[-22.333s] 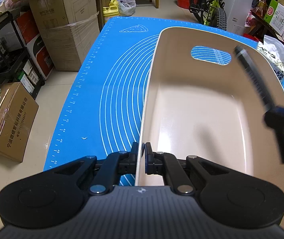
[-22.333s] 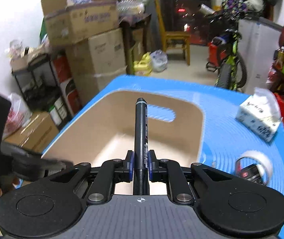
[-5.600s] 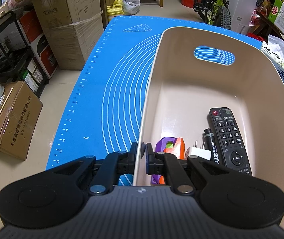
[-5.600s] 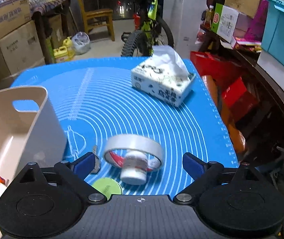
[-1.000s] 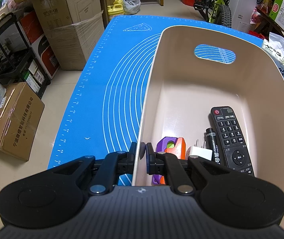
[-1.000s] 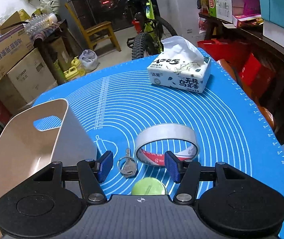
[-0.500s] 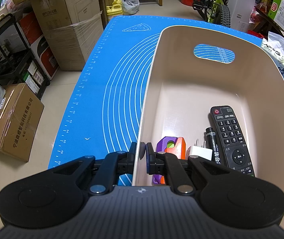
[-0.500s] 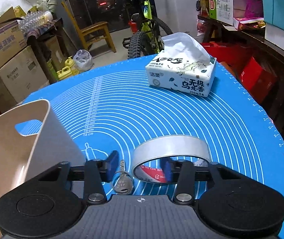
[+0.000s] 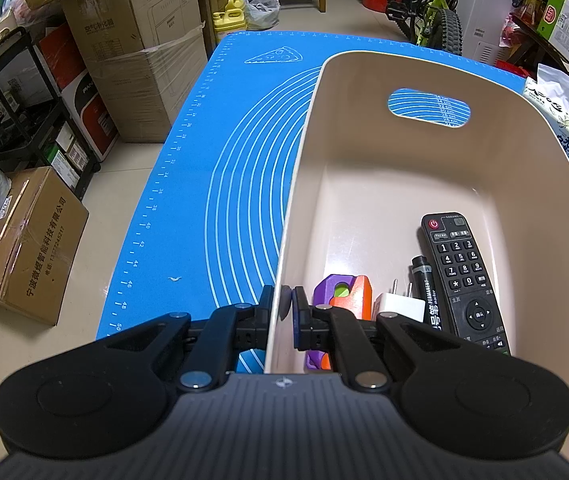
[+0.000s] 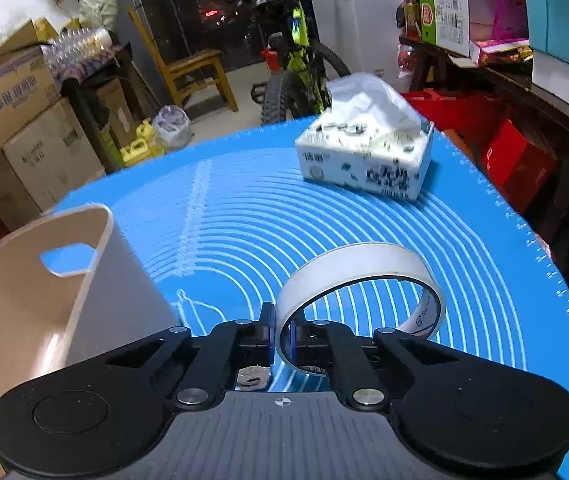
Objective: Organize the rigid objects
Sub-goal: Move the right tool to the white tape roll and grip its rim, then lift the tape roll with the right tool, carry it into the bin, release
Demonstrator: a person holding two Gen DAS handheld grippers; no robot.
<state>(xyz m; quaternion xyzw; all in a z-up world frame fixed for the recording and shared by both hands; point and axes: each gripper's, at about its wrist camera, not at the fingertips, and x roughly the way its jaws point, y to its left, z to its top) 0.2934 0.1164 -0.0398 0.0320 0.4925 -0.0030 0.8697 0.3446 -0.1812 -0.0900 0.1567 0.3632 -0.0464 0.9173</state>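
Note:
My left gripper [image 9: 283, 307] is shut on the near left wall of the beige bin [image 9: 308, 128]. Inside the bin lie a black remote [image 9: 460, 276], a black marker [image 9: 428, 296], a white plug [image 9: 400, 306] and a purple and orange toy [image 9: 344, 294]. In the right wrist view my right gripper [image 10: 282, 334] is shut on the left rim of a white tape roll [image 10: 364, 272], which tilts up off the blue mat [image 10: 244, 216]. A key [image 10: 252, 380] shows just under the fingers. The bin [image 10: 44, 280] stands to the left.
A tissue box [image 10: 364, 160] sits at the far right of the mat, also seen as a tissue box [image 9: 560, 116] beyond the bin. Cardboard boxes [image 9: 136, 52], a black rack, a chair and a bicycle [image 10: 296, 60] ring the table. The mat's left edge drops to the floor.
The right gripper's jaws closed from wide open onto the tape roll's rim, and the roll now tips up off the mat. The left gripper and bin stayed still.

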